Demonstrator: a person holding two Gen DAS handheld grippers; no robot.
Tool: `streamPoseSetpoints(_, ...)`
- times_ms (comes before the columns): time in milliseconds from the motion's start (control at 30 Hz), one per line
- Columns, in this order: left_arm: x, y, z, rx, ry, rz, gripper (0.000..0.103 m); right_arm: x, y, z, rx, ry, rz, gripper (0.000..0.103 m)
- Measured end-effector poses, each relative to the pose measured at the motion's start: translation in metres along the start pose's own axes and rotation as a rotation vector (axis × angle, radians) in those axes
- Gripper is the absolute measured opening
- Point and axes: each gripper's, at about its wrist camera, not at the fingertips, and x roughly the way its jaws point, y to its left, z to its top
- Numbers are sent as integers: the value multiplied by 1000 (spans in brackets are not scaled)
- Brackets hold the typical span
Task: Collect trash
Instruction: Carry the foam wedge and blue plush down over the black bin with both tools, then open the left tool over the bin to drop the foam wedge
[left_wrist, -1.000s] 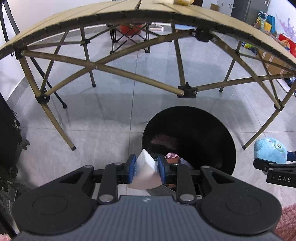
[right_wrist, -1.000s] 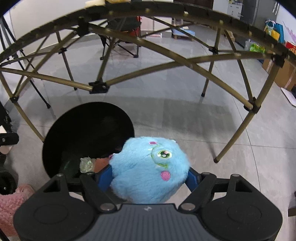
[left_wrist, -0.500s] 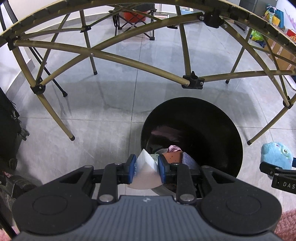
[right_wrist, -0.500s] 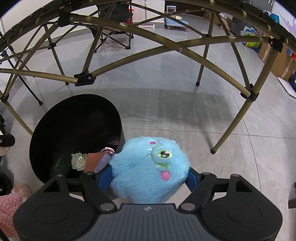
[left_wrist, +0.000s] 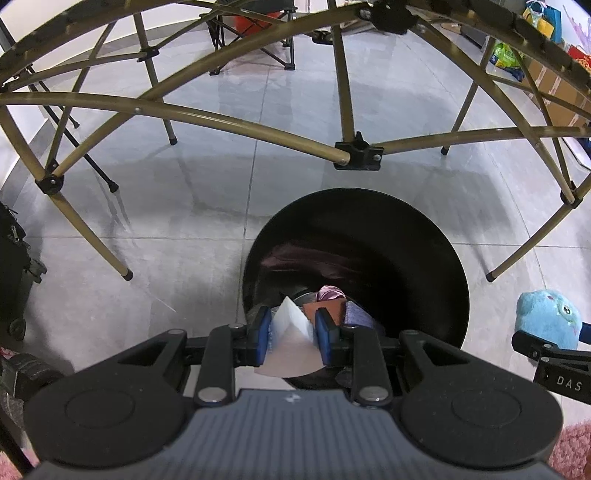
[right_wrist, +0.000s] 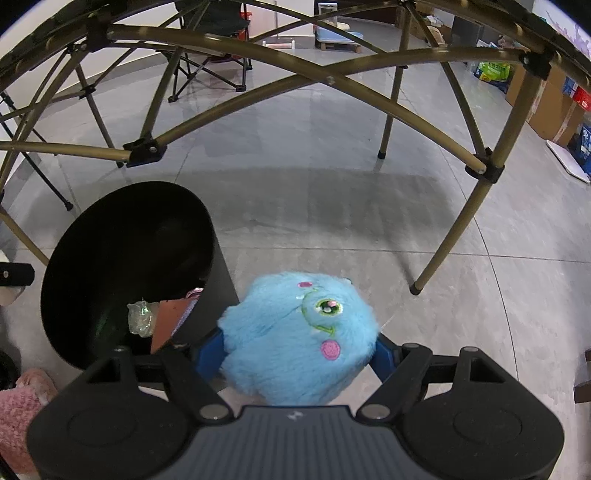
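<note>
Over the last second I have brought both grippers lower and closer to the round black trash bin (left_wrist: 424, 236), whose mouth now fills more of each view. My left gripper (left_wrist: 291, 334) sits just above the bin's near rim, its blue fingers (left_wrist: 263, 334) closed on a folded white piece of paper (left_wrist: 290, 341), which now hangs over the opening instead of the floor. Inside the bin I see a reddish-brown card (right_wrist: 168, 319), crumpled clear plastic (right_wrist: 140, 317) and purple cloth (left_wrist: 356, 314). My right gripper (right_wrist: 295, 354) is beside the bin's right wall, fingers spread wide yet gripping a fluffy blue plush toy (right_wrist: 295, 332). I judge the paper is about ready to release; the toy must first shift left over the bin.
</note>
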Motion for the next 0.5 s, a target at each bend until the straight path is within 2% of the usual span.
streamPoseSetpoints(500,20,-42,12,31,39,-21,27,5,-10,-1,20,13,-7,78)
